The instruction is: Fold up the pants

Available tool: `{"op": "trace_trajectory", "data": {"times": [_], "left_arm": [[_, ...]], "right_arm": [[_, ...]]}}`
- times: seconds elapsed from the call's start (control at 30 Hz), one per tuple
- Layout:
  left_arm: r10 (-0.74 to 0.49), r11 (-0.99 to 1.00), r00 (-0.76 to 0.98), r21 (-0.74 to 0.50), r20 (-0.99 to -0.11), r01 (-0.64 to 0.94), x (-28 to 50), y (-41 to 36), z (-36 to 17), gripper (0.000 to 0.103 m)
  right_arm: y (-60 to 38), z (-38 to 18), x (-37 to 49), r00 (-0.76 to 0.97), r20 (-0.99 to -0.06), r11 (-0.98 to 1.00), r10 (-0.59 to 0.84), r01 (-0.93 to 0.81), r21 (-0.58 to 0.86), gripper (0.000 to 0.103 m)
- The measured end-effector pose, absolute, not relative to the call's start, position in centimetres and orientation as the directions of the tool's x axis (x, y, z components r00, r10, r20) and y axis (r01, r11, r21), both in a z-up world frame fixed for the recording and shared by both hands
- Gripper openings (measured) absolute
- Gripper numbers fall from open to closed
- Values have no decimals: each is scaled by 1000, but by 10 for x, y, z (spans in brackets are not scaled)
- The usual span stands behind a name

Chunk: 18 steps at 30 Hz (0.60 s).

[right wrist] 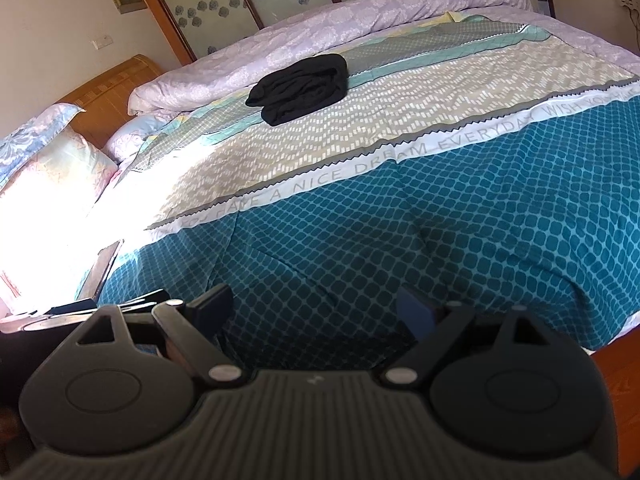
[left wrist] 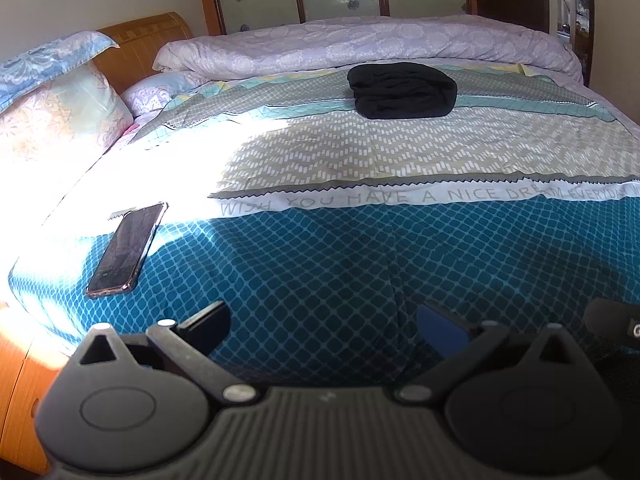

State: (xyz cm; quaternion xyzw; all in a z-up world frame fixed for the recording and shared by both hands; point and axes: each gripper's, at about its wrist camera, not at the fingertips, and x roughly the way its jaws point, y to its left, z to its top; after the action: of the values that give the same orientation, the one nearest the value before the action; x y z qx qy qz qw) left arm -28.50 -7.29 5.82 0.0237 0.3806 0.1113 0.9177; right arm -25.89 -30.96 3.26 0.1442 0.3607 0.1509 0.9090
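Observation:
The black pants [left wrist: 402, 90] lie folded in a compact bundle on the far part of the bed, near the rolled quilt; they also show in the right wrist view [right wrist: 300, 88]. My left gripper [left wrist: 324, 328] is open and empty, low over the near teal part of the bedspread, far from the pants. My right gripper [right wrist: 314, 310] is open and empty too, over the near teal part. Part of the right gripper shows at the right edge of the left wrist view [left wrist: 616, 324].
A phone [left wrist: 128, 248] lies on the bedspread [left wrist: 360, 248] at the near left. Pillows [left wrist: 60, 116] and a wooden headboard [left wrist: 140, 48] stand at the left. A rolled lilac quilt [left wrist: 360, 46] lies along the far side. The bed's wooden frame [right wrist: 618, 380] shows at the near right.

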Motion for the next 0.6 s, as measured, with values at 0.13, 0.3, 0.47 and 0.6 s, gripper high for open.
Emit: {"op": "trace_trajectory", "data": {"times": [0.13, 0.3, 0.47, 0.6], "left_arm": [[224, 974, 691, 136, -687, -180, -286, -74, 59, 103], [221, 975, 686, 135, -694, -177, -285, -73, 59, 103], [221, 975, 676, 141, -703, -171, -284, -75, 57, 103], [219, 975, 670, 140, -709, -171, -284, -75, 55, 103]], "right_arm": [[-307, 35, -261, 711, -599, 918, 369, -180, 353, 91], [-303, 38, -264, 729, -582, 924, 359, -188, 334, 91], [-302, 39, -263, 735, -581, 926, 350, -178, 333, 91], [-302, 39, -262, 735, -582, 927, 346, -172, 334, 91]]}}
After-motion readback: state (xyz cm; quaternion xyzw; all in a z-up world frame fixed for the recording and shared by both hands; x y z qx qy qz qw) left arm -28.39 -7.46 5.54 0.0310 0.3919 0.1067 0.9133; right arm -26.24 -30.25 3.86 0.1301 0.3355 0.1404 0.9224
